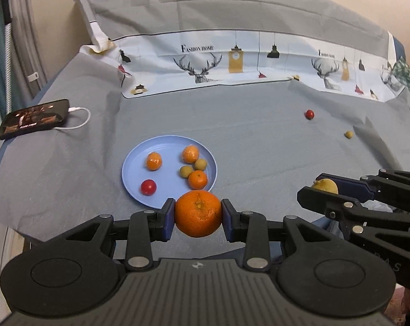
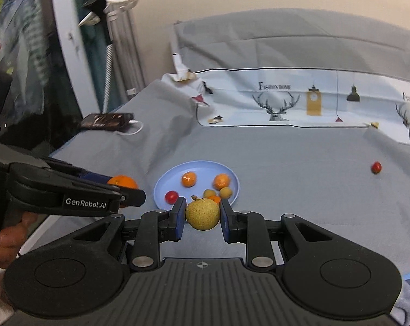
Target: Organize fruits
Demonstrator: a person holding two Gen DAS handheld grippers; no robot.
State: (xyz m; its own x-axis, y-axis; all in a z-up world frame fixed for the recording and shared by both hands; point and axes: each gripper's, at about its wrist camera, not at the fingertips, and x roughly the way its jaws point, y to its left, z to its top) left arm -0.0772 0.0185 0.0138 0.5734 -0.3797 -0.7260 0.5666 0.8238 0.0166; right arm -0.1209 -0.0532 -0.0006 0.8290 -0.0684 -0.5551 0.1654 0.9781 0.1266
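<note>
My left gripper (image 1: 198, 213) is shut on a large orange (image 1: 198, 213), held just in front of a blue plate (image 1: 131, 168). The plate holds several small fruits: oranges, yellow-green fruits and a red cherry tomato (image 1: 148, 187). My right gripper (image 2: 202, 214) is shut on a yellow-green pear (image 2: 202, 214), near the plate's (image 2: 161, 184) front edge. The right gripper with the pear (image 1: 325, 186) shows at the right of the left wrist view. The left gripper with the orange (image 2: 122, 182) shows at the left of the right wrist view.
A red tomato (image 1: 309, 114) and a small yellow fruit (image 1: 348, 134) lie loose on the grey sheet at the right. A phone (image 1: 34, 118) with a white cable lies at the left edge. A printed pillowcase (image 1: 232, 62) and pillow lie at the back.
</note>
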